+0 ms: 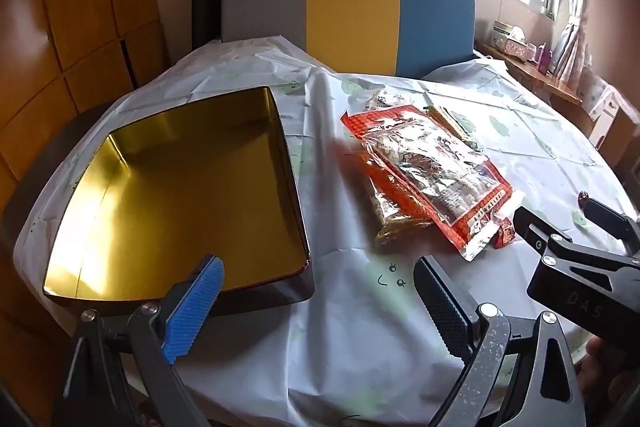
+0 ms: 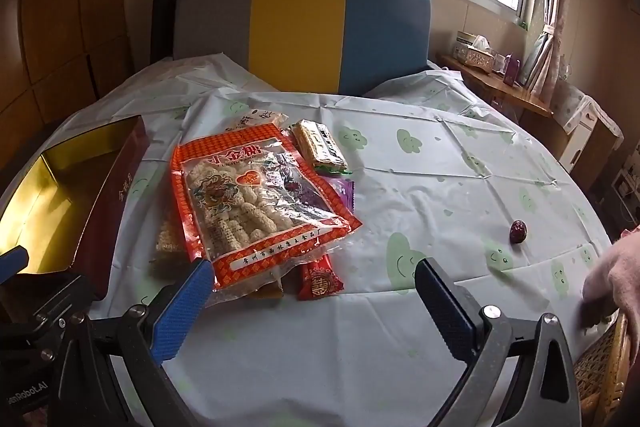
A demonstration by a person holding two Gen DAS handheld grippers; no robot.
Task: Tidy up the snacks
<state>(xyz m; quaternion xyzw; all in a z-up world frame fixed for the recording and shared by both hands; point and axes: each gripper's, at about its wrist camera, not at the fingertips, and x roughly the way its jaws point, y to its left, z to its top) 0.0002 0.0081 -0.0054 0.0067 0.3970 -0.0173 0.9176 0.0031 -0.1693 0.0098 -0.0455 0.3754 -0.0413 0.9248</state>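
Note:
An empty tin box (image 1: 180, 195) with a gold lining and dark red wall (image 2: 116, 195) stands on the left of the table. To its right lies a pile of snacks: a large orange bag of puffed sticks (image 2: 248, 203) on top, a wafer pack (image 2: 320, 147), a purple packet (image 2: 340, 195) and a small red packet (image 2: 320, 279). A single red date (image 2: 519, 230) lies apart on the right. My left gripper (image 1: 320, 307) hovers open by the tin's near corner. My right gripper (image 2: 316, 307) hovers open just in front of the pile. Neither holds anything.
A white tablecloth (image 2: 420, 367) with green cloud faces covers the round table. A grey, yellow and blue seat back (image 2: 300, 35) stands behind it. At the right are a sleeve (image 2: 616, 275), a wicker chair (image 2: 600, 367) and a wooden shelf with a tissue box (image 2: 474, 55).

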